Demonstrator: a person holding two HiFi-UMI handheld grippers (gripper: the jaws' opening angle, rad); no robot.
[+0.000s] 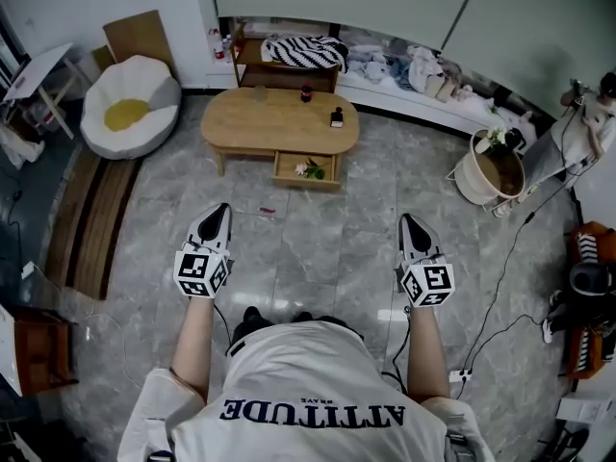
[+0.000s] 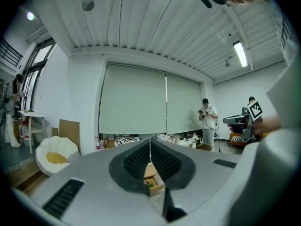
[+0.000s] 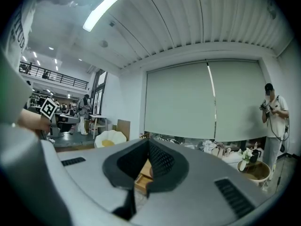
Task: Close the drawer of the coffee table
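From the head view, I hold both grippers out over the grey stone floor [image 1: 327, 248], well short of the coffee table [image 1: 279, 121]. My left gripper [image 1: 220, 210] and my right gripper [image 1: 407, 221] both point toward it, each with its fingers clenched together on nothing. The drawer [image 1: 306, 182] stands pulled out from the table's near side, with a small flower [image 1: 310, 169] lying inside. On the tabletop a little bottle [image 1: 306, 92] and a dark object [image 1: 337, 117] stand apart from each other. A white and yellow beanbag chair [image 1: 128, 104] sits off to the left, and a pale basket [image 1: 498, 168] to the right.

In the left gripper view, my left gripper [image 2: 150, 150] has its black pads pressed flat against each other, with nothing between them. The open drawer [image 2: 154, 182] shows just below the tips, far off. A person [image 2: 207, 121] stands by the blinds at the right.

In the right gripper view, my right gripper [image 3: 146, 155] is likewise shut tight and empty. The drawer's wooden corner [image 3: 140, 181] shows under the pads, at a distance.
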